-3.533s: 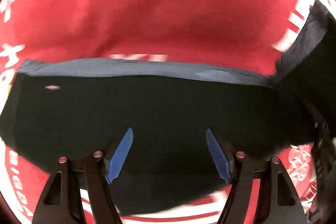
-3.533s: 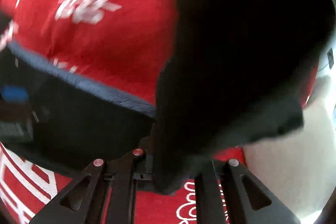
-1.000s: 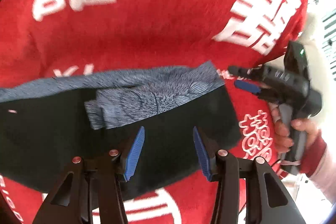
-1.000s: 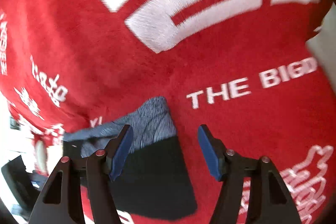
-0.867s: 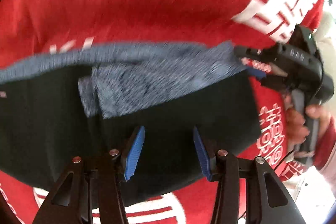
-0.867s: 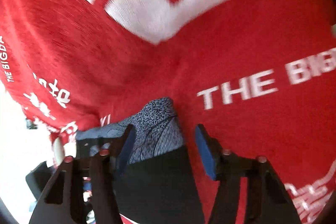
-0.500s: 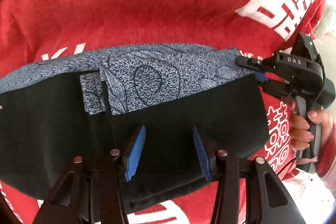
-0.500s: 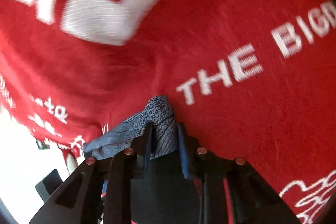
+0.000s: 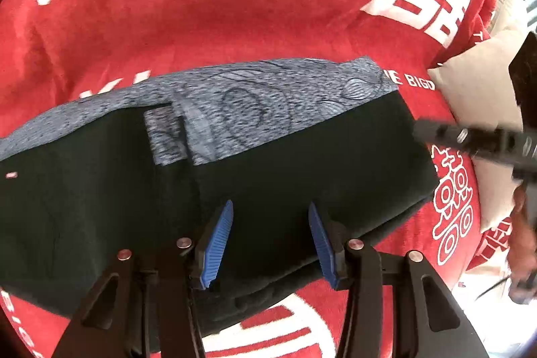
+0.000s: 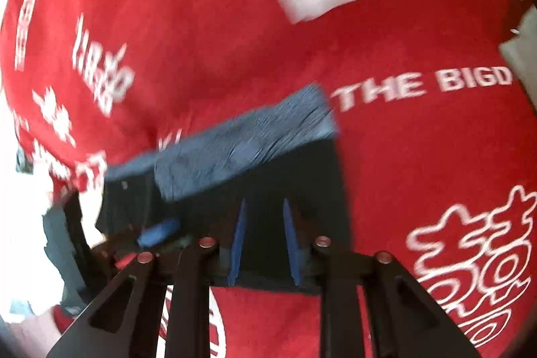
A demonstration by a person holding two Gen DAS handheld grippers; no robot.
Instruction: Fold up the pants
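While the dark pants (image 9: 302,176) are lying folded on the red blanket (image 9: 251,5), the left gripper (image 9: 270,240) is hovering open and empty above them; the right gripper (image 10: 263,240), jaws narrowed but gripping nothing, should probably smooth the edge before any further fold.

- The right gripper (image 10: 262,237) is seen at the bottom centre of the frame, its blue fingers (image 10: 239,240) held a narrow gap apart after having just been closing; nothing is pinched between them.
- The pants (image 10: 302,190), black with a blue-grey patterned band along the upper edge, are laid folded across the centre, behind the fingers.
- A red blanket (image 10: 201,5) with white lettering, "THE BIGD" readable at the right, is spread under the pants.
- The left gripper (image 10: 157,232) is glimpsed, blurred, at the lower left.
- The whole frame is smeared by motion.
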